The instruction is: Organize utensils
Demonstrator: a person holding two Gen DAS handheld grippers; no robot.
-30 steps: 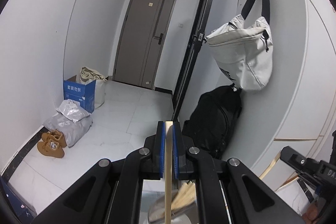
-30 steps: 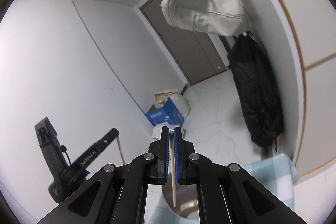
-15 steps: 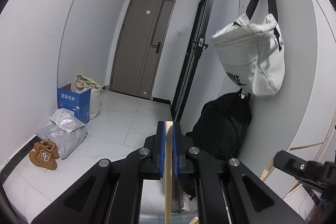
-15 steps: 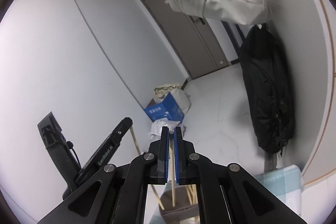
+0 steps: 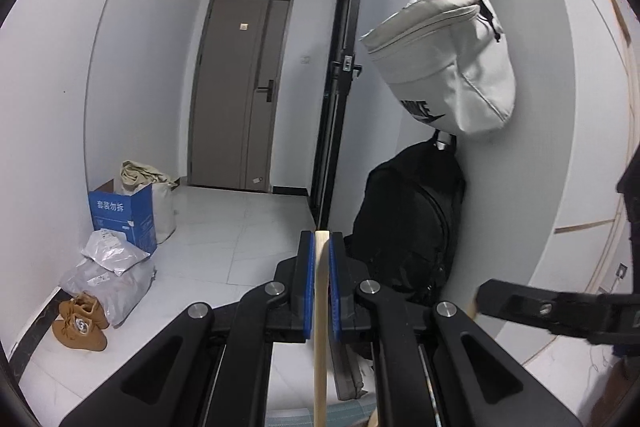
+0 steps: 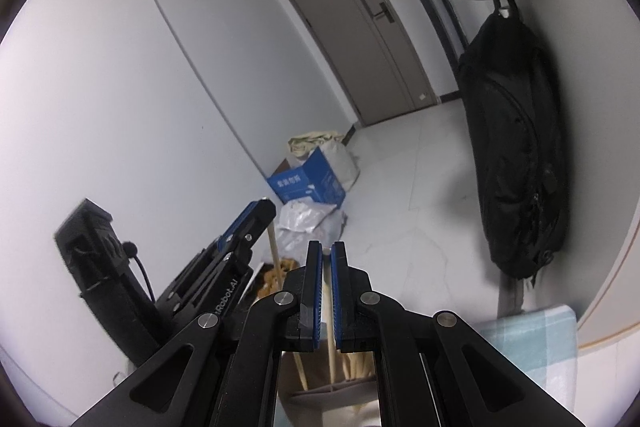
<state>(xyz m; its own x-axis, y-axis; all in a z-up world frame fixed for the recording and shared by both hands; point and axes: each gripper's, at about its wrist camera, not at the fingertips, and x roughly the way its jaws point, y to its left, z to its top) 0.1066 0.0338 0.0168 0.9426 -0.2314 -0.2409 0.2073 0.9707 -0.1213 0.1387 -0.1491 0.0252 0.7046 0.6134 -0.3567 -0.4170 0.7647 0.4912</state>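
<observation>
My left gripper (image 5: 321, 247) is shut on a pale wooden chopstick (image 5: 320, 347) that hangs down between the blue pads. My right gripper (image 6: 327, 259) is shut on another chopstick (image 6: 330, 331) whose lower end points into a metal holder (image 6: 340, 387) with several chopsticks in it. The left gripper (image 6: 256, 223) shows in the right wrist view, to the left, with its chopstick (image 6: 275, 251) slanting toward the holder. The right gripper's finger (image 5: 532, 307) shows at the lower right of the left wrist view.
A light blue checked cloth (image 6: 532, 339) covers the table under the holder. Beyond are a white floor, a grey door (image 5: 240, 91), a black backpack (image 5: 412, 219), a hanging white bag (image 5: 444, 63), a blue box (image 5: 124, 211) and brown shoes (image 5: 80, 323).
Both grippers have lifted and tilted up, so the holder has dropped out of the left wrist view. The left gripper has moved closer to the right one. Both stay shut on their chopsticks.
</observation>
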